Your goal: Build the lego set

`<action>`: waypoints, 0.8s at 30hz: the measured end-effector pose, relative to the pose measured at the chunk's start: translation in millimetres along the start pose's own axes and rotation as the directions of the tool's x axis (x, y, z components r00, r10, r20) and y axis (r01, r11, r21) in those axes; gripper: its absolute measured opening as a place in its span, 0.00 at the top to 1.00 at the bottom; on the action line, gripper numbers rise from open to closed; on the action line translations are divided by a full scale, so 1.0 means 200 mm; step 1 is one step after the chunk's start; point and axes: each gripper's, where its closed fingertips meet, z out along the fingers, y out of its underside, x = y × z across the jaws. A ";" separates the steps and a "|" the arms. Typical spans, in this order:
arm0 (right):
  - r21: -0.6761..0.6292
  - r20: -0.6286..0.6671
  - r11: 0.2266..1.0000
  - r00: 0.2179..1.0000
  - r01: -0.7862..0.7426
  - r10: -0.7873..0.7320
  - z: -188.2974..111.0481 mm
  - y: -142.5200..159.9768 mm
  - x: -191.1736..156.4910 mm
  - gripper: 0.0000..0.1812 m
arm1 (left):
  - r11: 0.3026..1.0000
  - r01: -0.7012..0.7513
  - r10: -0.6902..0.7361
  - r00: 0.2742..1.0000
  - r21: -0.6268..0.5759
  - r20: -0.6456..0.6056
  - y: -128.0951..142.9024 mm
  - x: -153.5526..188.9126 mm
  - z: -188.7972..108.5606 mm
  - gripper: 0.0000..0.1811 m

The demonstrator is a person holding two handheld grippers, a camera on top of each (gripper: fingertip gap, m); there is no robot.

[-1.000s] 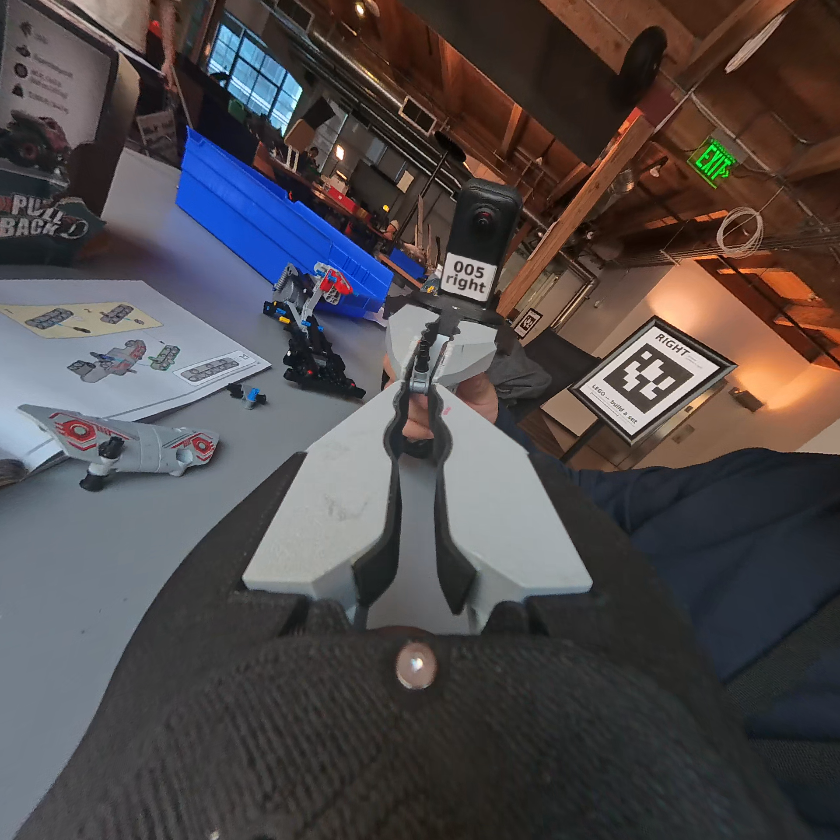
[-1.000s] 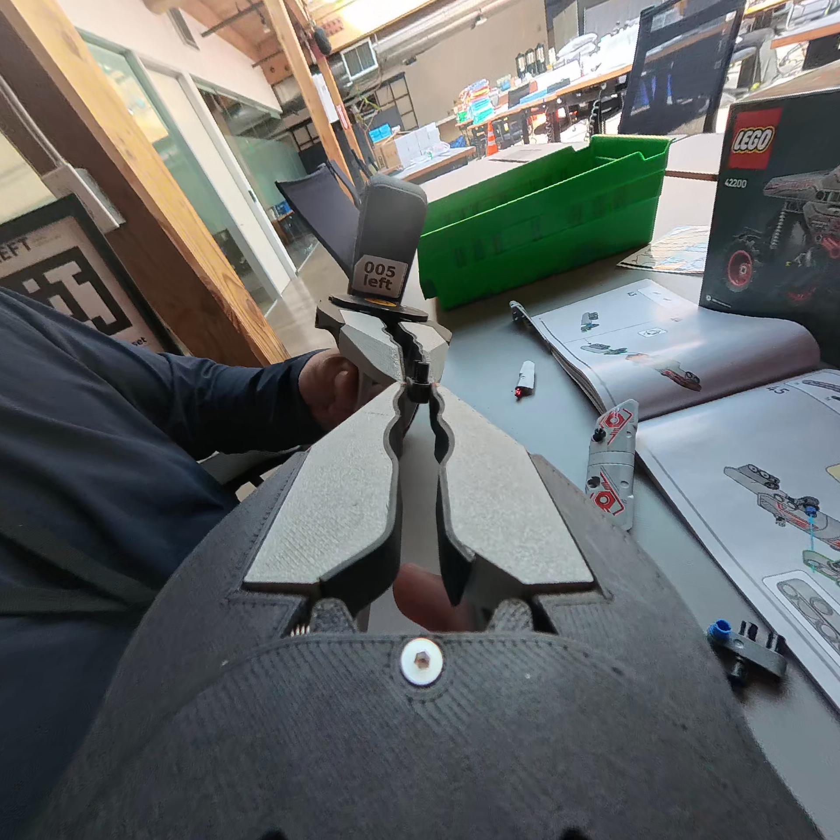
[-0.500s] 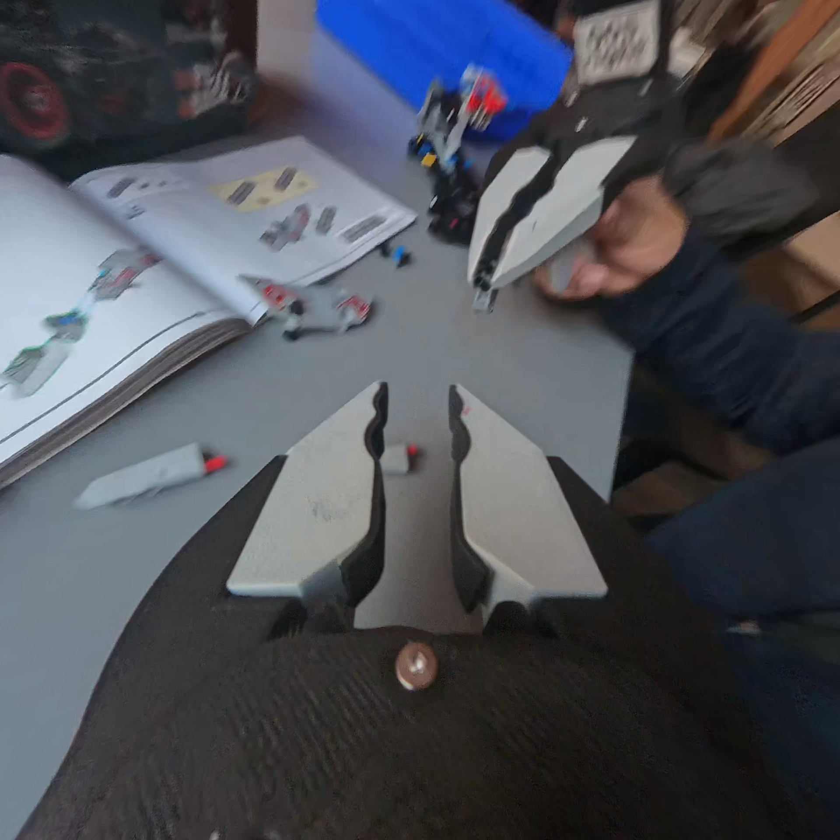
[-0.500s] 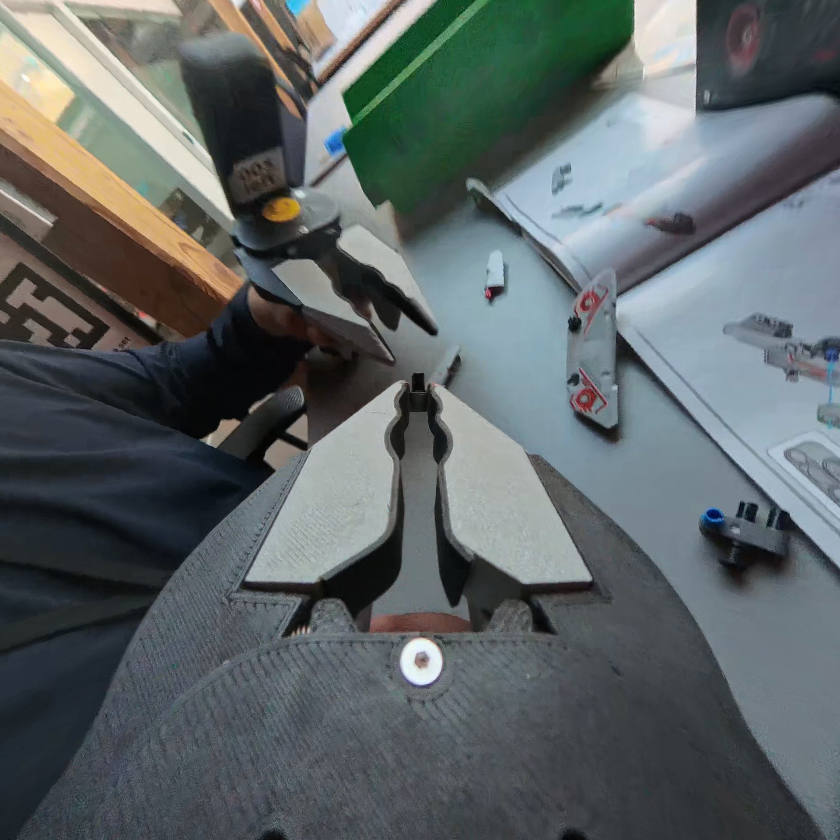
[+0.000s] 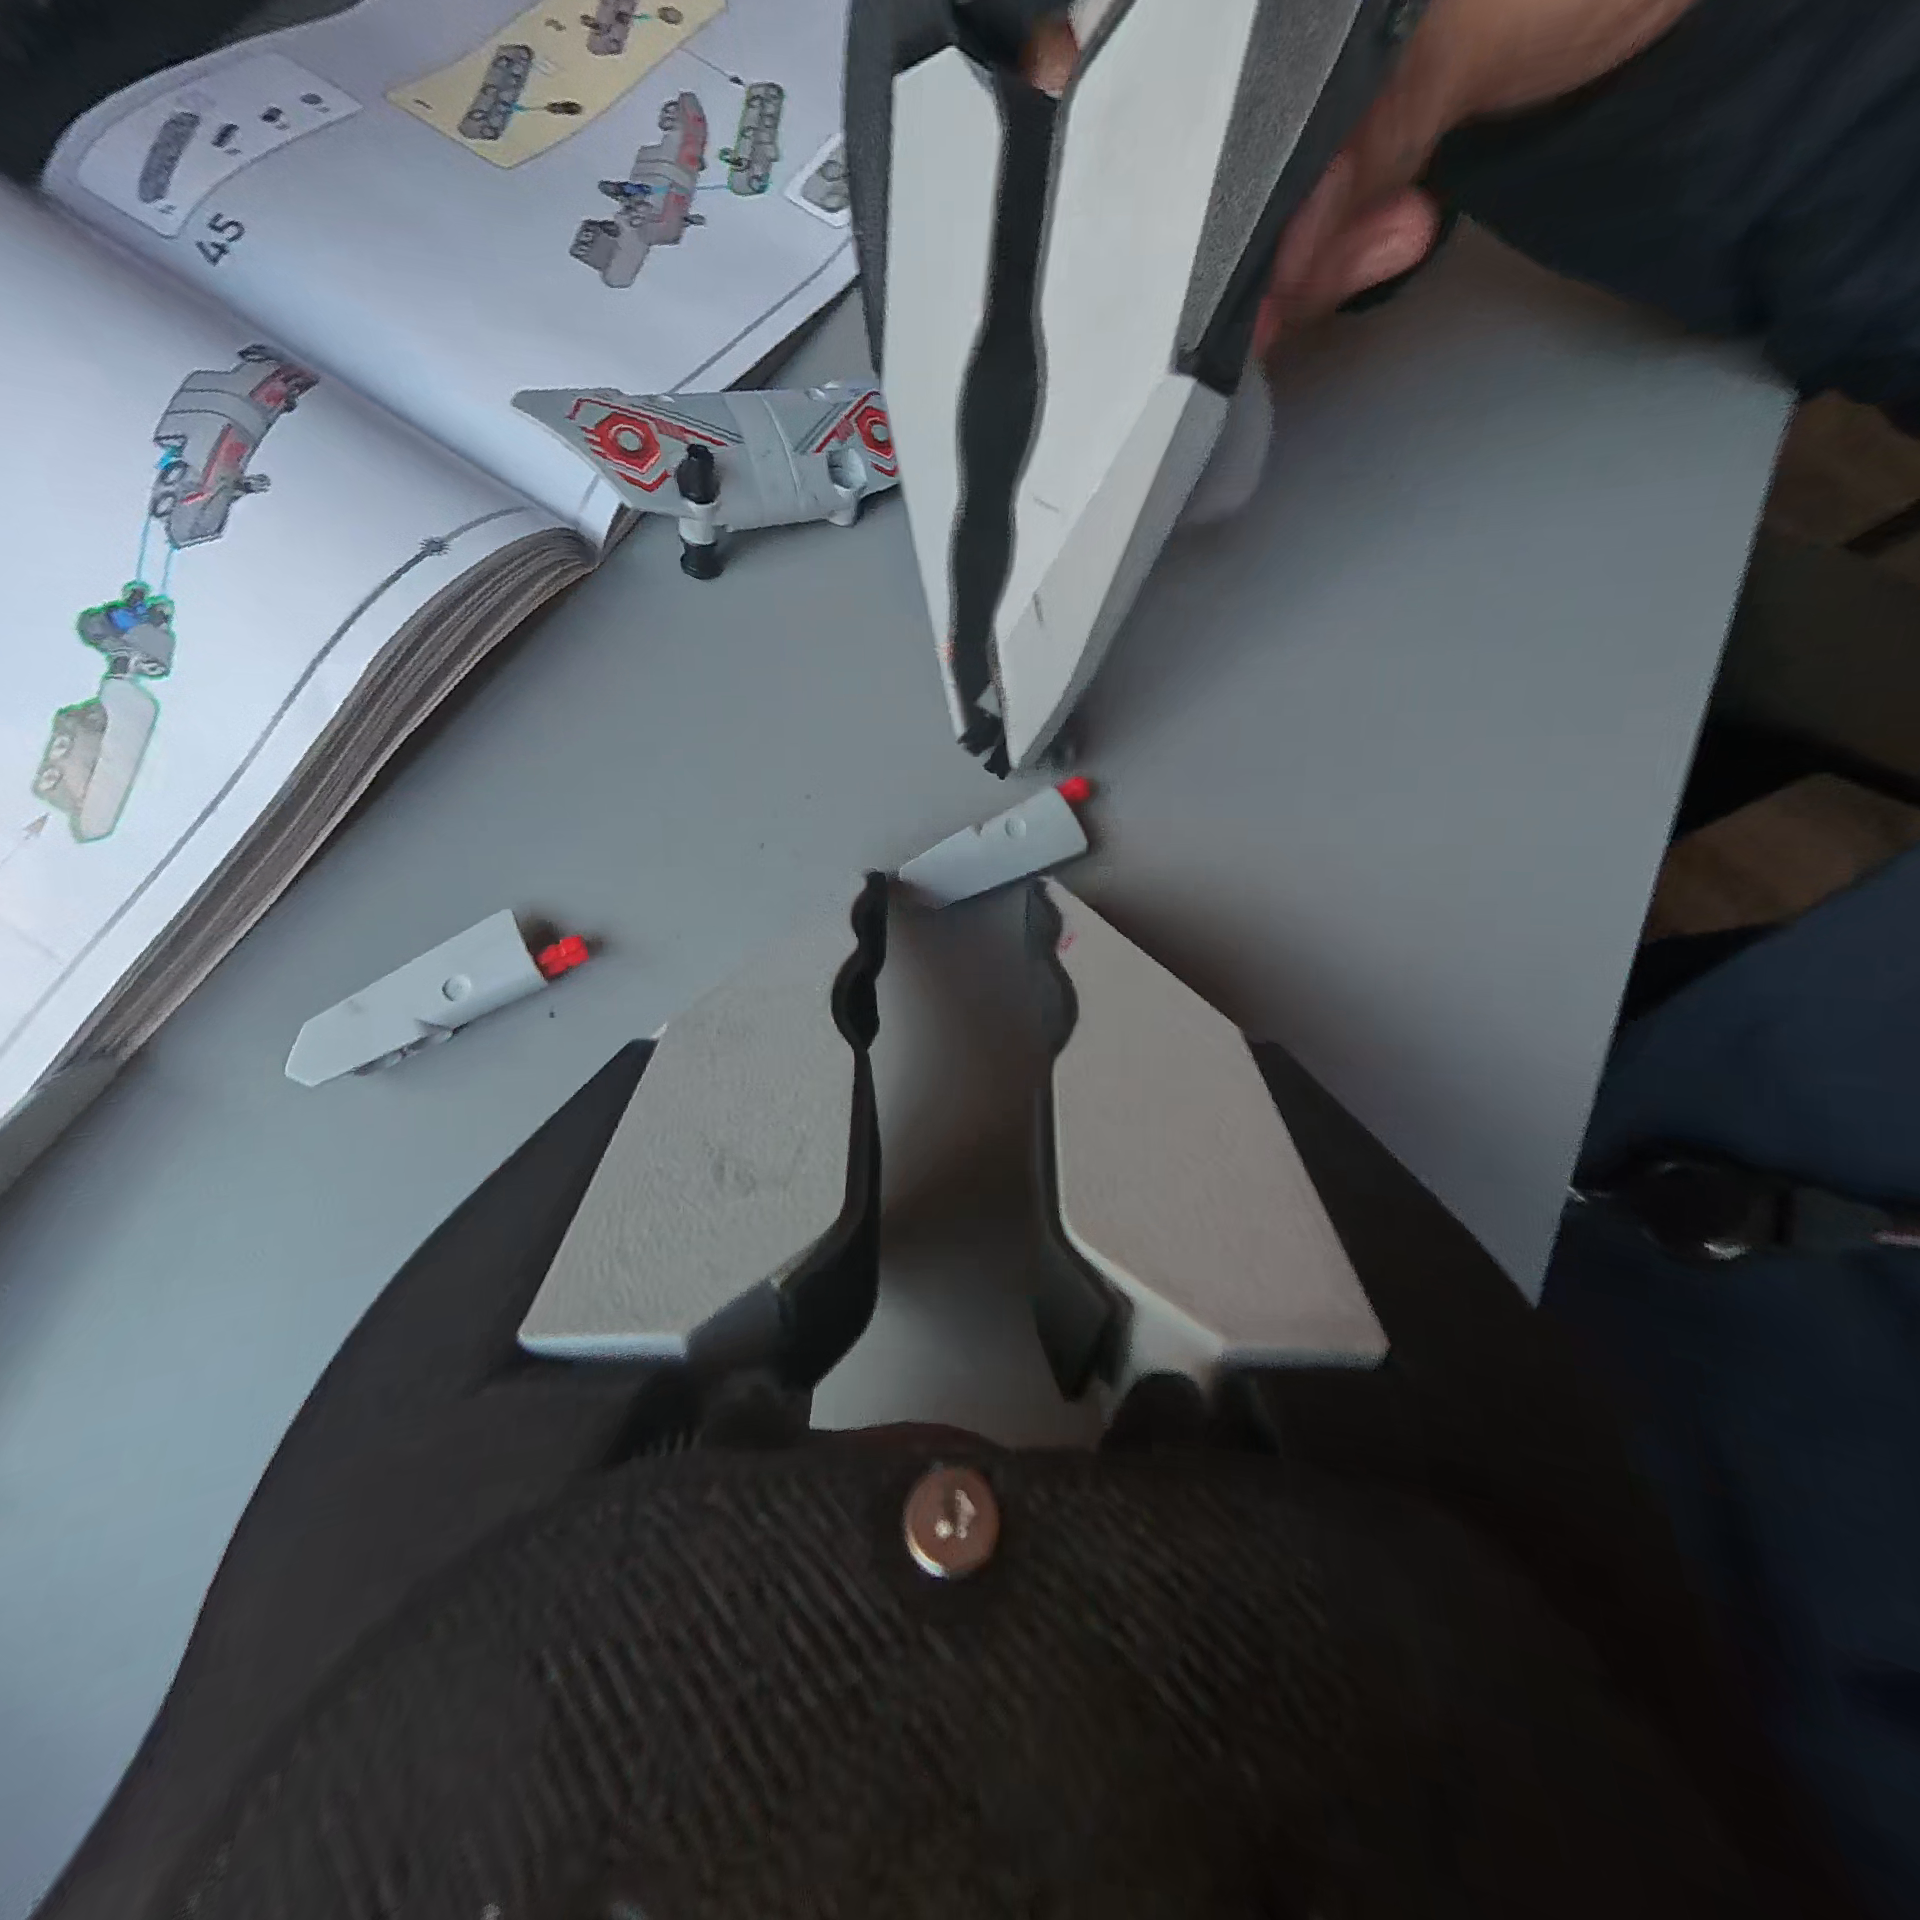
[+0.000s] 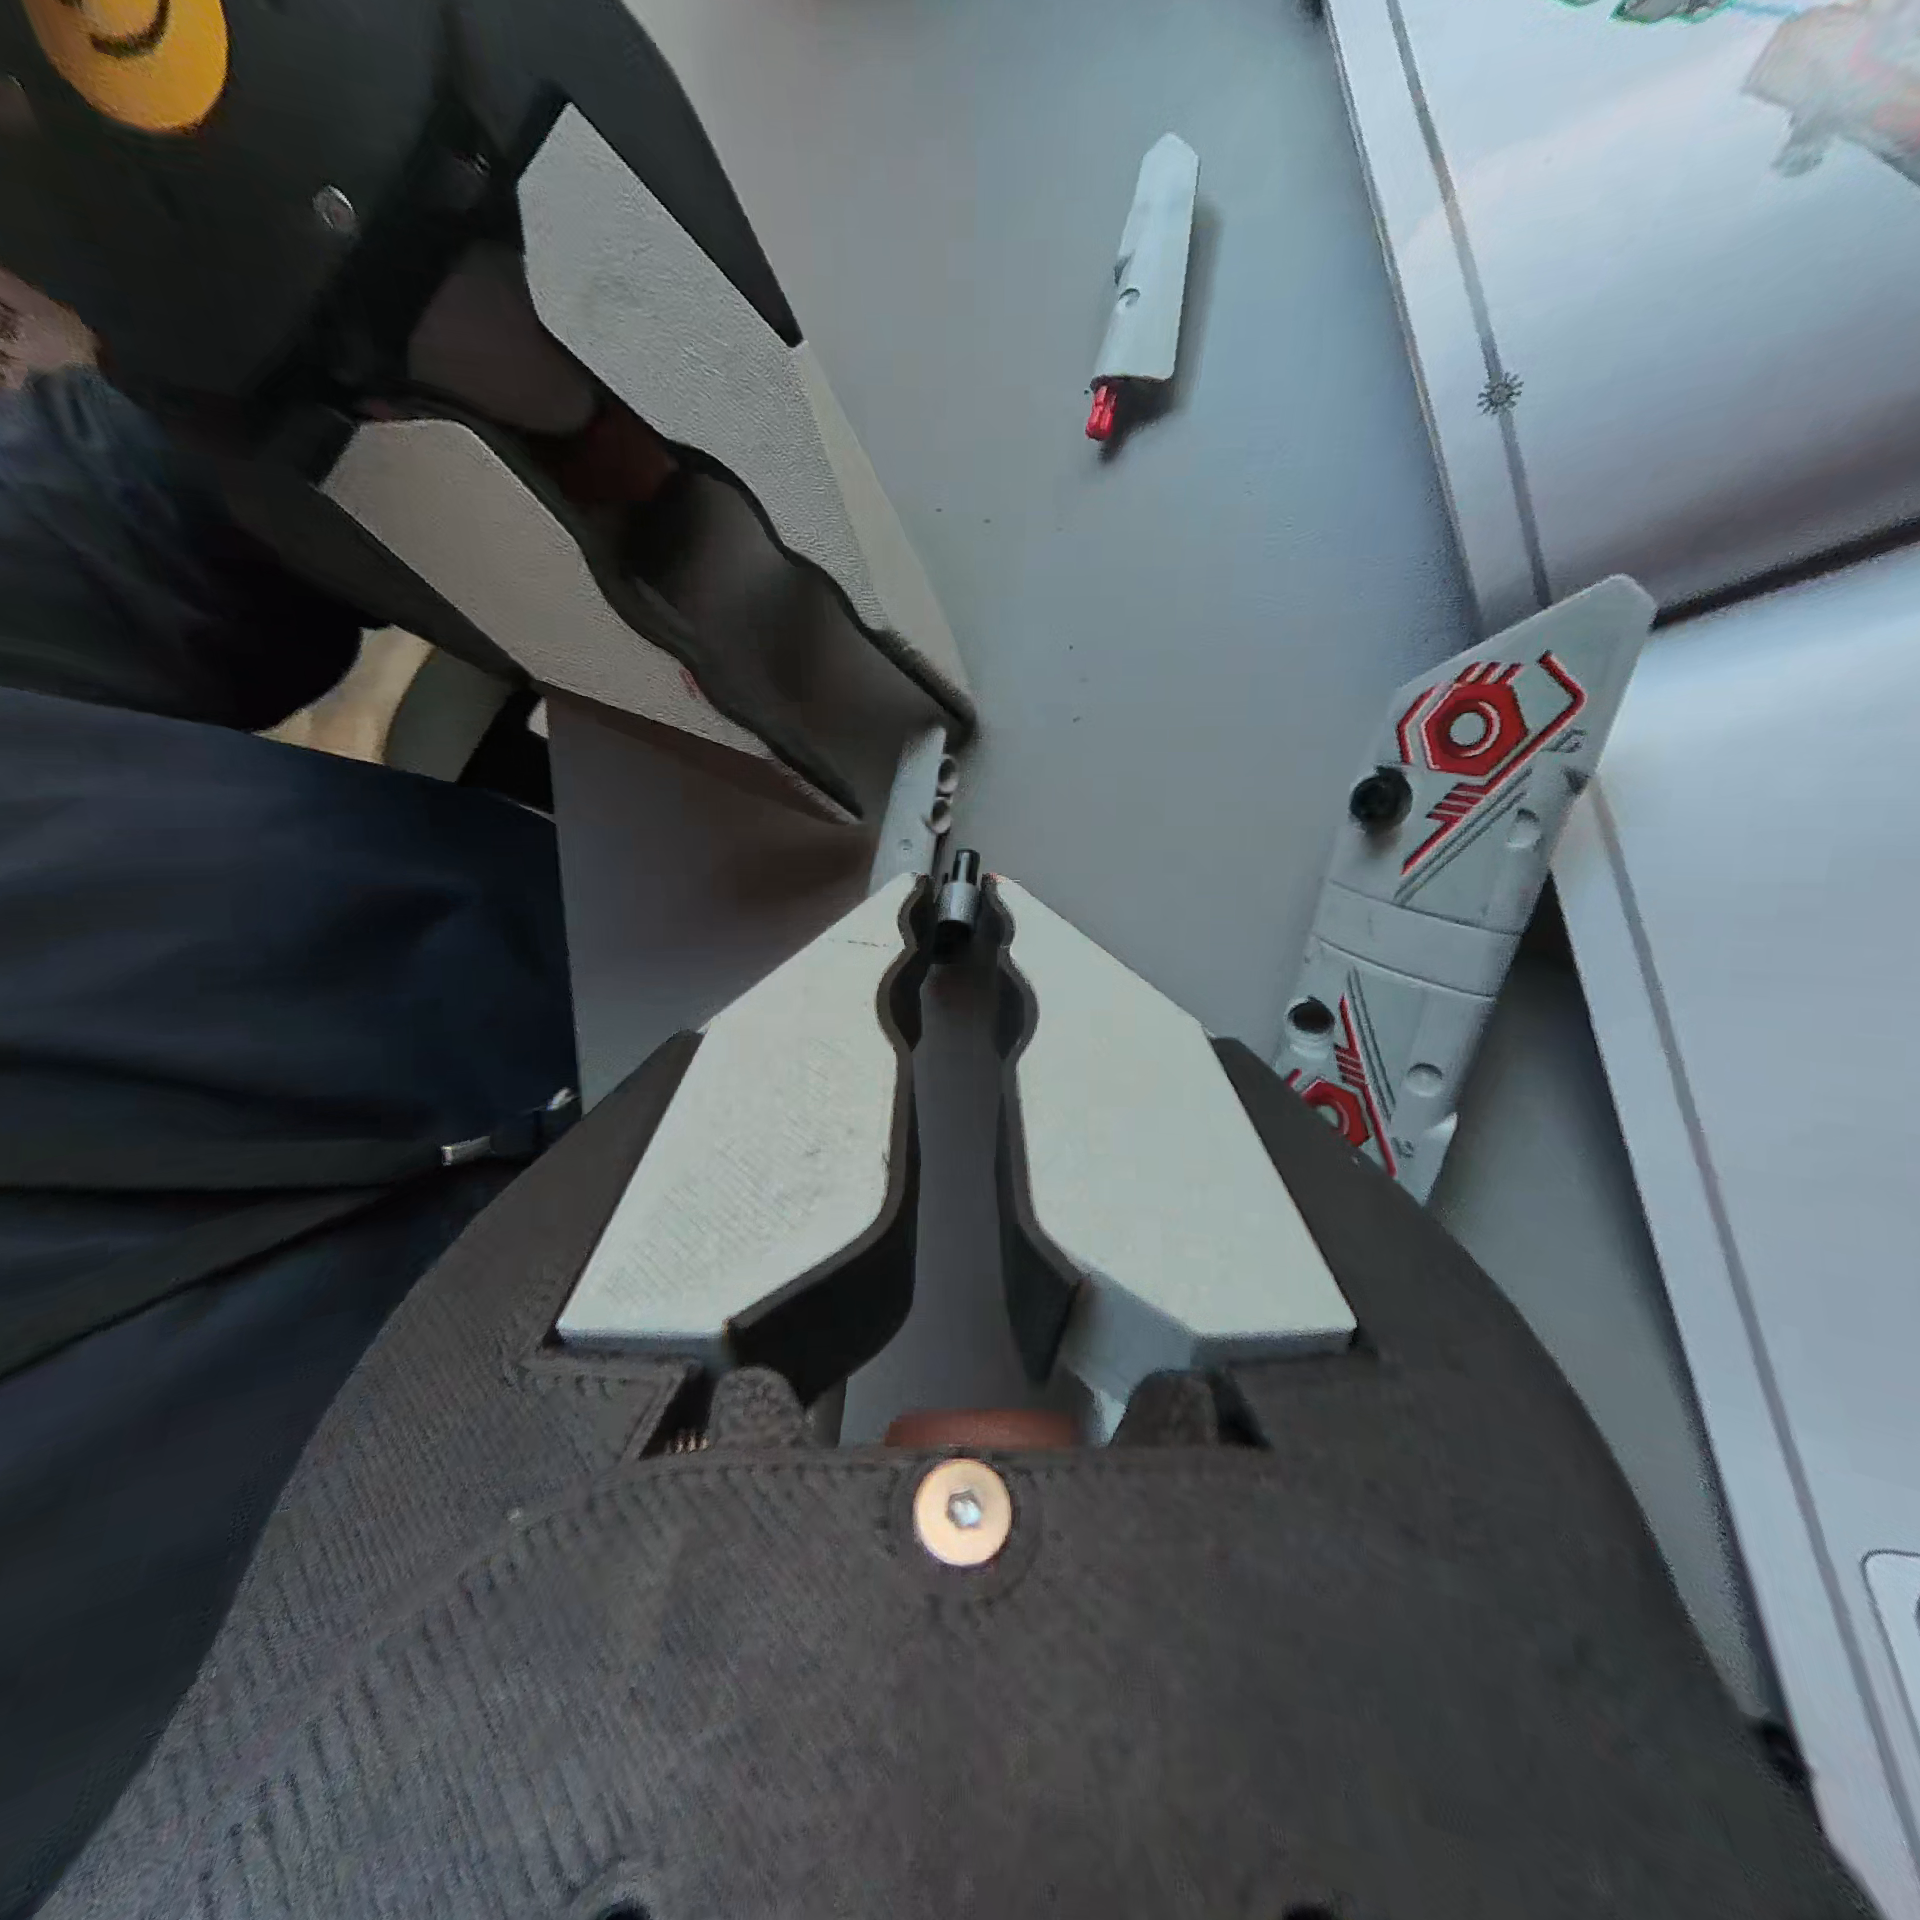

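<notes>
Done: stickered grey panel (image 5: 727, 447) is assembled.
Left: my right gripper (image 6: 954, 904) pinches a black pin (image 6: 958, 900); my left gripper (image 5: 956, 894), jaws spread, nears the grey wedge piece (image 5: 997, 847).

Grey tabletop (image 5: 1351, 623), seen from the left wrist view. Open instruction booklet (image 5: 312, 312) lies on it at far left. Long grey panel with red hexagon markings (image 5: 727, 447) lies just off the booklet's right-hand page edge. Small grey wedge piece with red pin (image 5: 992, 847) sits near the table's near edge, between the left gripper (image 5: 956, 894) in front of it and the right gripper (image 5: 997, 748) behind it. A second grey wedge with red pin (image 5: 436, 997) lies to its left, near the booklet's spine.
</notes>
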 end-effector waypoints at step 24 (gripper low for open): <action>0.003 -0.238 0.934 0.907 0.357 -0.346 -0.09 0.05 0.08 0.88 | 0.997 -0.071 0.071 0.997 -0.003 -0.023 0.03 -0.05 -0.04 0.86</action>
